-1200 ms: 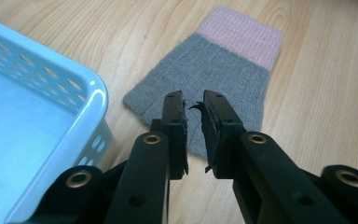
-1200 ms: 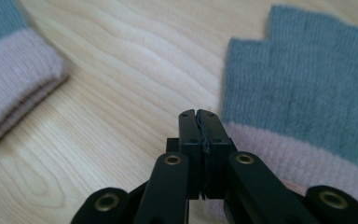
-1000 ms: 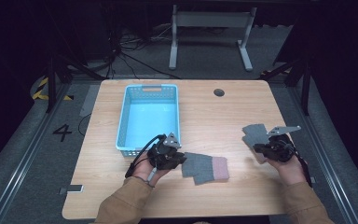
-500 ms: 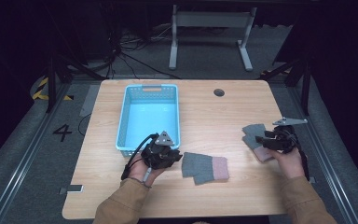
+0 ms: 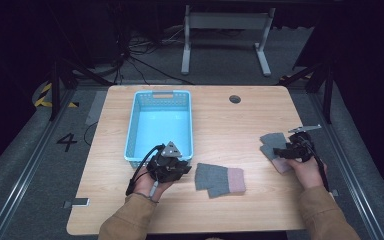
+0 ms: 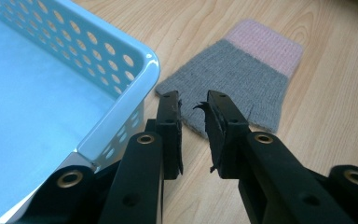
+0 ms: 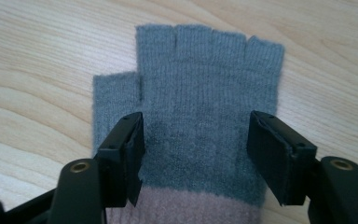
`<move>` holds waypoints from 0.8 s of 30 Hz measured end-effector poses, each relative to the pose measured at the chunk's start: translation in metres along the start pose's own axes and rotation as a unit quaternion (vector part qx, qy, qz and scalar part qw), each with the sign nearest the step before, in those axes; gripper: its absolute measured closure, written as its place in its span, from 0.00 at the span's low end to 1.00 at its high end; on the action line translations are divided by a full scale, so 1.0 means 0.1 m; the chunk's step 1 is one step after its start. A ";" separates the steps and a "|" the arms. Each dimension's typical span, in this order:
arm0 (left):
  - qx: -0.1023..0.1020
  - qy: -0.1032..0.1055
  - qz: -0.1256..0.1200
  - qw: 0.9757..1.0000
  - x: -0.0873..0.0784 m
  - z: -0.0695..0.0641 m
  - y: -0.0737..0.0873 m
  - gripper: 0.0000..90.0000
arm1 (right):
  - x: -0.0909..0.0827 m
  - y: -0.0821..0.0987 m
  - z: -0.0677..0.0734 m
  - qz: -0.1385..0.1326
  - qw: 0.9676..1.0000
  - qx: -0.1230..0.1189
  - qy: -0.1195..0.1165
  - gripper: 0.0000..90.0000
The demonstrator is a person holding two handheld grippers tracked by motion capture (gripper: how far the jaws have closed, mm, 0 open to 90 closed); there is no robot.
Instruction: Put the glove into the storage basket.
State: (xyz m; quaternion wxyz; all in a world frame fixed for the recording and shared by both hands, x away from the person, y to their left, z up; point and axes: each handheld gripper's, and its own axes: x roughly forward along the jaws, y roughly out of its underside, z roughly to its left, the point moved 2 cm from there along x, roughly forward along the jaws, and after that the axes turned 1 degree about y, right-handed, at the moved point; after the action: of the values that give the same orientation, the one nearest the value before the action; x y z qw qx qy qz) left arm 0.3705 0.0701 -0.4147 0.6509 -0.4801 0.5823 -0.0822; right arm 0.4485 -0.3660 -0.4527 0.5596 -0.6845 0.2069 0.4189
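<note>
Gloves are lying flat on the bench, two of them, grey fingerless knits with pink cuffs. My right gripper (image 5: 283,151) is hovering over the right glove (image 7: 200,93) at about three o'clock on the bench (image 5: 220,120), and its jaws have just been opening: they are standing wide apart now, one on each side of the palm, pads off the wool, with the cut finger ends pointing to twelve o'clock in the right gripper view. My left gripper (image 6: 195,126) is sitting at about seven o'clock, just beside the near right corner of the blue basket (image 6: 121,60). Its jaws are standing a narrow gap apart, gripping nothing, their tips just over the finger edge of the left glove (image 6: 242,74), which is lying near six o'clock, just beside the basket, its cuff pointing away from me.
</note>
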 end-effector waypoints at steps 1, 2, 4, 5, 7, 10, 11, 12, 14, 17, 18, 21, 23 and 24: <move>0.000 -0.001 -0.001 1.000 0.00 0.00 0.00 0.84 | 0.01 0.00 0.01 0.002 1.000 -0.003 0.002 0.41; 0.000 -0.001 -0.001 1.000 0.00 0.00 0.00 0.84 | 0.01 0.00 0.01 0.002 1.000 -0.003 0.002 0.41; -0.001 -0.002 0.003 1.000 0.00 0.00 0.02 0.84 | 0.02 -0.01 0.01 0.007 1.000 -0.002 0.004 0.41; -0.002 -0.002 0.000 1.000 -0.01 0.00 0.02 0.84 | 0.03 -0.01 0.01 0.010 1.000 0.000 0.004 0.41; 0.000 -0.003 0.001 1.000 -0.02 0.00 0.02 0.84 | 0.04 -0.01 0.02 0.016 1.000 0.005 0.007 0.41; -0.001 -0.004 0.000 1.000 -0.02 0.00 0.03 0.84 | 0.04 -0.02 0.04 0.024 1.000 -0.002 0.012 0.41; 0.000 -0.003 0.000 1.000 -0.02 -0.01 0.03 0.84 | 0.05 -0.03 0.04 0.026 1.000 -0.006 0.010 0.42; 0.000 -0.004 0.000 1.000 -0.02 -0.01 0.03 0.85 | 0.05 -0.03 0.04 0.027 1.000 -0.007 0.010 0.42; 0.000 -0.004 0.000 1.000 -0.02 -0.01 0.03 0.85 | 0.05 -0.03 0.04 0.027 1.000 -0.008 0.009 0.42; 0.000 -0.005 0.001 1.000 -0.02 0.00 0.04 0.85 | 0.05 -0.02 0.04 0.027 1.000 0.000 0.009 0.44; 0.000 -0.005 0.001 1.000 -0.02 0.00 0.04 0.85 | 0.05 -0.02 0.04 0.027 1.000 0.000 0.009 0.44; 0.000 -0.004 0.002 1.000 -0.02 0.00 0.04 0.85 | 0.04 -0.03 0.05 0.028 1.000 0.000 0.009 0.48; 0.000 -0.003 0.004 1.000 -0.01 0.00 0.04 0.85 | 0.03 -0.03 0.06 0.030 1.000 -0.006 0.006 0.60; 0.000 -0.003 0.004 1.000 -0.01 0.00 0.04 0.85 | 0.03 -0.03 0.06 0.030 1.000 -0.006 0.006 0.60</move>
State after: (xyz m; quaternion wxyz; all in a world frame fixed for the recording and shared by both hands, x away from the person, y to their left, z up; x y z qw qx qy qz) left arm 0.3682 0.0731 -0.4165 0.6528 -0.4783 0.5822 -0.0783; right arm 0.4507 -0.3588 -0.4535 0.5417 -0.6836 0.2282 0.4327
